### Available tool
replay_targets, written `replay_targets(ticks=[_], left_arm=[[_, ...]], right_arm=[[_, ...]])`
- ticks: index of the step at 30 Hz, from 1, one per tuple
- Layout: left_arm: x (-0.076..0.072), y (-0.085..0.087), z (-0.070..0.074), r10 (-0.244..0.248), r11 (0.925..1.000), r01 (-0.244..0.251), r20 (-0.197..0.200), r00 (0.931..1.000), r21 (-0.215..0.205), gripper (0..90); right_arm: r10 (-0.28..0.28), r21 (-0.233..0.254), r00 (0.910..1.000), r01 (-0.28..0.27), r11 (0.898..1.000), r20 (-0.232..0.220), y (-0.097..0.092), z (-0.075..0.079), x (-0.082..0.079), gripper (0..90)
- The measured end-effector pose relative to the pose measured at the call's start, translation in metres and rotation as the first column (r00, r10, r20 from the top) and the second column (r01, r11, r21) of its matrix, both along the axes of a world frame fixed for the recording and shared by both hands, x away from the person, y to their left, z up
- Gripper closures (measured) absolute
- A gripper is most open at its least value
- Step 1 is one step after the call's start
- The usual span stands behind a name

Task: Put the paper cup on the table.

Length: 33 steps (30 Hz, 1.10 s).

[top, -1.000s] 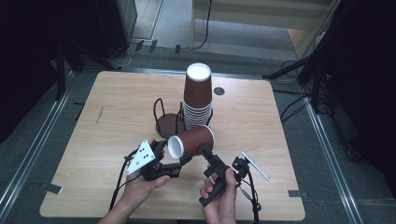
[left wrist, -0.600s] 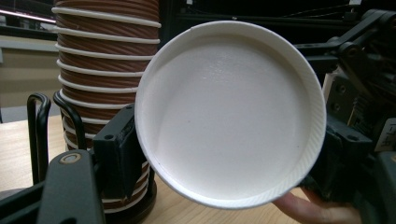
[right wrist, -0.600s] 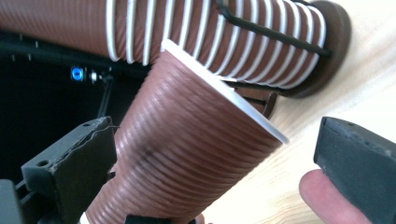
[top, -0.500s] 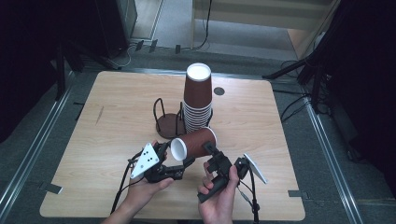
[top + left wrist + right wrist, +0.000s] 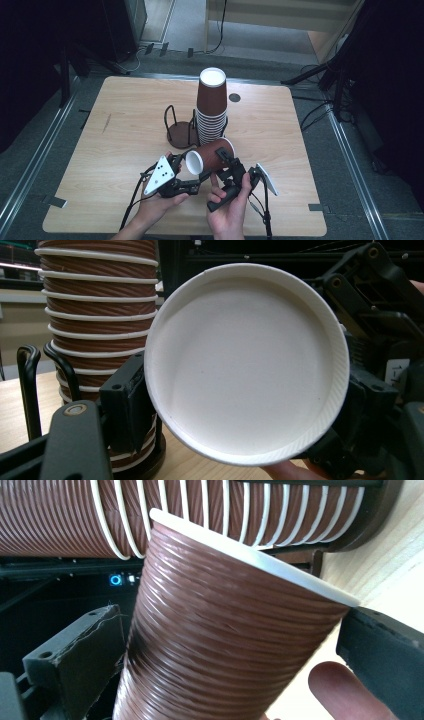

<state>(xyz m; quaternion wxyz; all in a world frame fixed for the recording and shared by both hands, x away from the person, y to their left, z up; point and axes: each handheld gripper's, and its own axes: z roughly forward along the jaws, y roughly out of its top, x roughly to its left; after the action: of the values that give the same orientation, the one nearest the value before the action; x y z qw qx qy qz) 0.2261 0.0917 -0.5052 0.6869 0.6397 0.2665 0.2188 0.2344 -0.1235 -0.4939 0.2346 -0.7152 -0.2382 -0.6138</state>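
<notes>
A brown ribbed paper cup [image 5: 212,154] lies on its side above the near middle of the table, white base to the left and rim to the right. My left gripper [image 5: 197,175] is shut on its base end. In the left gripper view the white base [image 5: 245,365] faces the camera and one pad [image 5: 125,400] lies against its edge. My right gripper [image 5: 225,161] is shut on the cup's body near the rim. The cup wall [image 5: 220,645] stands between its two pads [image 5: 75,655]. Just behind rises a tall stack of the same cups [image 5: 212,107].
The stack stands in a dark wire holder [image 5: 176,131] with a round base, mid-table. A small black disc [image 5: 234,97] lies behind it near the far edge. Bare wood [image 5: 125,125] spreads to the left and right. Cables trail from both grippers toward the near edge.
The cup and both grippers have drifted a little to the right and nearer. The right gripper has rolled, so its white plate now shows broader.
</notes>
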Motion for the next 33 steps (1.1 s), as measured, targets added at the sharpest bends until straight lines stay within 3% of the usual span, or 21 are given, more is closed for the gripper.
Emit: replay_targets(ticks=[10, 21, 27, 33], left_arm=[[-0.003, -0.004, -0.002, -0.002, 0.9995, 0.001, 0.055, 0.9985, 0.031, 23.6], [-0.005, -0.004, -0.001, -0.003, 0.9991, 0.0, 0.074, 0.9973, 0.042, 23.0], [-0.007, -0.001, 0.002, 0.014, 0.9986, -0.015, 0.015, 0.9998, 0.05, 20.8], [-0.005, 0.005, 0.005, 0.019, 0.9993, -0.017, -0.057, 0.9982, 0.033, 8.5]], right_arm=[[-0.001, 0.065, 0.9991, 0.003, 0.998, -0.042, -0.004, -0.002, 0.007, 0.0], [0.005, 0.111, 0.9996, -0.002, 0.994, -0.028, -0.003, -0.007, 0.01, 5.0], [-0.01, 0.112, 0.9999, 0.011, 0.994, -0.005, -0.002, -0.007, 0.008, 7.9], [-0.052, 0.082, 0.998, 0.049, 0.995, 0.036, -0.012, -0.008, 0.011, 8.3]])
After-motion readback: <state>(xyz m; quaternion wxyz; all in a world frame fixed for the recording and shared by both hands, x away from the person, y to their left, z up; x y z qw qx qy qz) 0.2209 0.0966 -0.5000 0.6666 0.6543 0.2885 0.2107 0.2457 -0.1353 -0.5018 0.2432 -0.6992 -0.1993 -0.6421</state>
